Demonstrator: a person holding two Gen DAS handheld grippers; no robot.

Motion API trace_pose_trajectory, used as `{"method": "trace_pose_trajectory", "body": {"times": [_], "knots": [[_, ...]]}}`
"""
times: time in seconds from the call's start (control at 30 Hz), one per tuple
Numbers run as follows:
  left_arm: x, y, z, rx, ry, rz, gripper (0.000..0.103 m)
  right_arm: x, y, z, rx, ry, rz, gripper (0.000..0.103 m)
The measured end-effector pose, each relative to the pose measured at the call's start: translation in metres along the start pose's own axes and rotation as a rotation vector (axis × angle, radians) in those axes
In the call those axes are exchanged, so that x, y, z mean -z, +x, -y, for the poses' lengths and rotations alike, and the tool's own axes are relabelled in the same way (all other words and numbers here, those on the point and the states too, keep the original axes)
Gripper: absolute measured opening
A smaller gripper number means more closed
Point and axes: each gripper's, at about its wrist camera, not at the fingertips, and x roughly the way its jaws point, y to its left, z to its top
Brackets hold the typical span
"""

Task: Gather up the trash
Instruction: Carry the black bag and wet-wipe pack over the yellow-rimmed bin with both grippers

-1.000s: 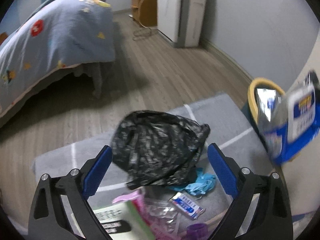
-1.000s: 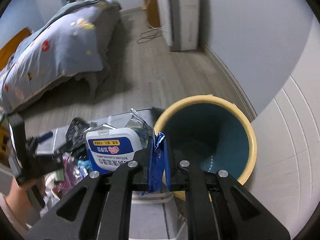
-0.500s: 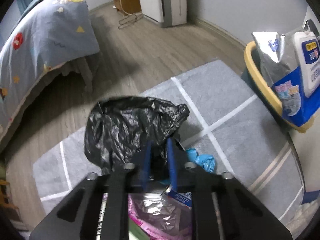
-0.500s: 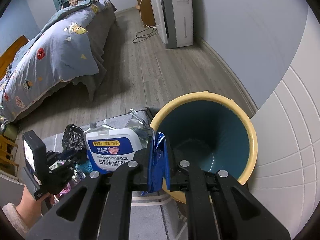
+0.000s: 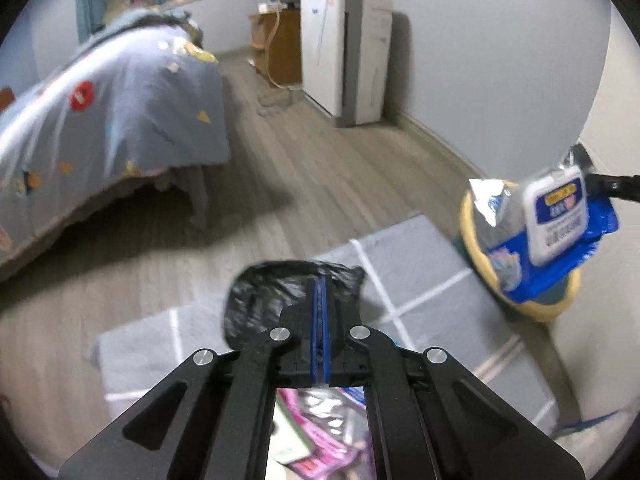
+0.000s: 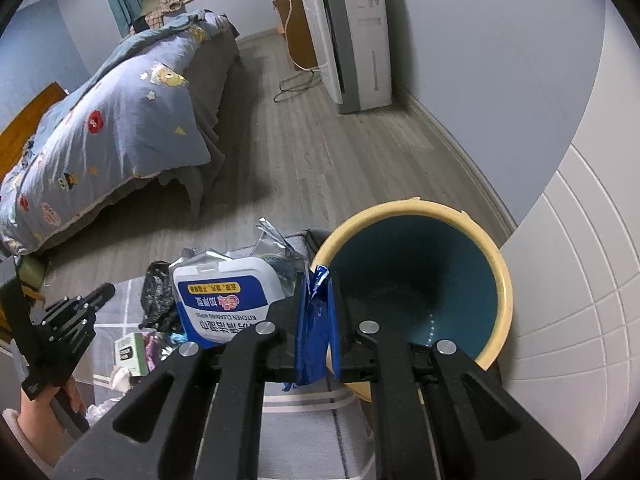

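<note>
My left gripper (image 5: 321,292) is shut on a crumpled black plastic bag (image 5: 264,300) and holds it above the grey rug (image 5: 420,264). My right gripper (image 6: 318,296) is shut on a blue and silver wet-wipes pack (image 6: 224,300), held at the near rim of the yellow bin with a teal inside (image 6: 416,280). The pack (image 5: 556,216) and the bin (image 5: 536,308) also show at the right of the left wrist view. In the right wrist view the left gripper (image 6: 106,292) holds the black bag (image 6: 158,300) at the lower left.
Pink and green wrappers (image 5: 316,436) and other small trash (image 6: 132,352) lie on the rug below the left gripper. A bed with a blue quilt (image 6: 120,132) stands at the left. A white appliance (image 6: 352,40) and a wooden cabinet (image 5: 280,44) stand by the far wall.
My left gripper closed on the black bag and lifted it off the trash pile. My right gripper still holds the wipes pack at the bin's rim.
</note>
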Motion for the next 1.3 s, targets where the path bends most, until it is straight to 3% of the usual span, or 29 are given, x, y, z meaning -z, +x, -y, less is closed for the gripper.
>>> {"method": "trace_pose_trajectory", "body": {"times": [0.07,0.13,0.2,0.3,0.6,0.67,0.7,0.73,0.83,0.97,1.3], "knots": [[0.003,0.013,0.004,-0.002,0.007,-0.047,0.012,0.001,-0.003,-0.004,0.007,-0.017,0.015,0.009],[0.012,0.024,0.006,-0.017,0.008,-0.080,0.043,0.001,-0.002,-0.006,0.007,-0.031,0.016,0.009],[0.018,0.038,0.005,-0.022,-0.017,-0.113,0.051,0.001,-0.001,-0.005,0.012,-0.039,0.015,0.009],[0.020,0.056,0.009,-0.022,-0.010,-0.146,0.051,0.001,0.006,0.004,0.020,-0.020,0.003,0.009],[0.020,0.108,0.030,-0.104,0.101,-0.182,0.051,-0.002,0.024,0.022,0.030,0.032,-0.037,0.009],[0.022,0.115,0.031,-0.131,0.130,-0.184,0.043,-0.003,0.025,0.022,0.032,0.033,-0.040,0.009],[0.023,0.115,0.032,-0.130,0.142,-0.187,0.023,-0.003,0.027,0.022,0.033,0.032,-0.041,0.009],[0.024,0.113,0.032,-0.128,0.149,-0.181,0.013,-0.003,0.028,0.022,0.035,0.031,-0.043,0.009],[0.019,0.093,0.031,-0.117,0.170,-0.111,0.006,-0.005,0.031,0.021,0.032,0.039,-0.047,0.009],[0.008,0.063,0.026,-0.099,0.151,-0.034,0.005,-0.006,0.029,0.020,0.018,0.049,-0.039,0.009],[-0.028,-0.025,0.007,-0.024,-0.007,0.127,0.004,-0.012,0.013,0.017,0.013,0.033,0.002,0.009]]}}
